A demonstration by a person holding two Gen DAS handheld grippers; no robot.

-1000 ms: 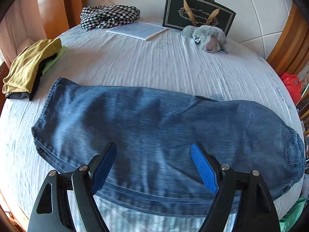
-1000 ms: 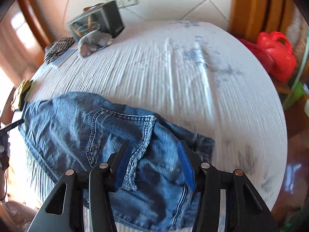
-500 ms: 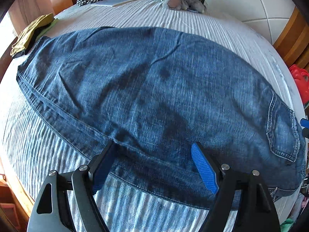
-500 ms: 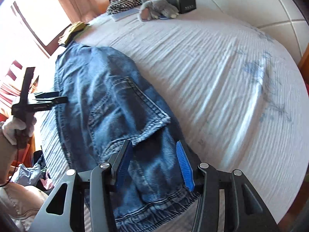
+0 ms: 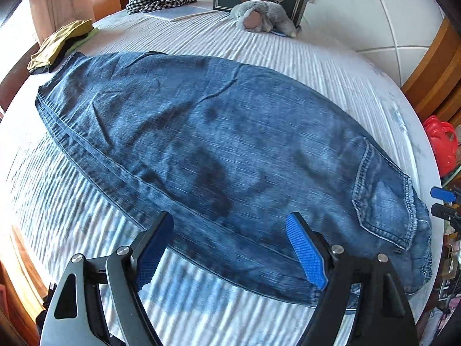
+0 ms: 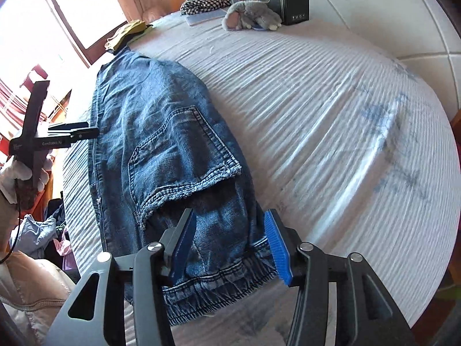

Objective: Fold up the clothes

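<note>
Item one, my left gripper (image 5: 230, 248): jaws wide apart, holding nothing, at the lower centre of the frame over the near edge of the jeans (image 5: 219, 150), which lie flat across the white bedspread (image 5: 288, 57). Item two, my right gripper (image 6: 230, 248): jaws likewise apart and empty, straddling the jeans' elastic waistband (image 6: 219, 285) at lower centre, denim running away to the upper left.

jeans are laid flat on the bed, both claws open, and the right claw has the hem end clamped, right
Not quite: the right claw clamps nothing. In the right wrist view its jaws stand open over the waistband end of the jeans. The jeans do lie flat on the bed, and the left claw is open.
</note>
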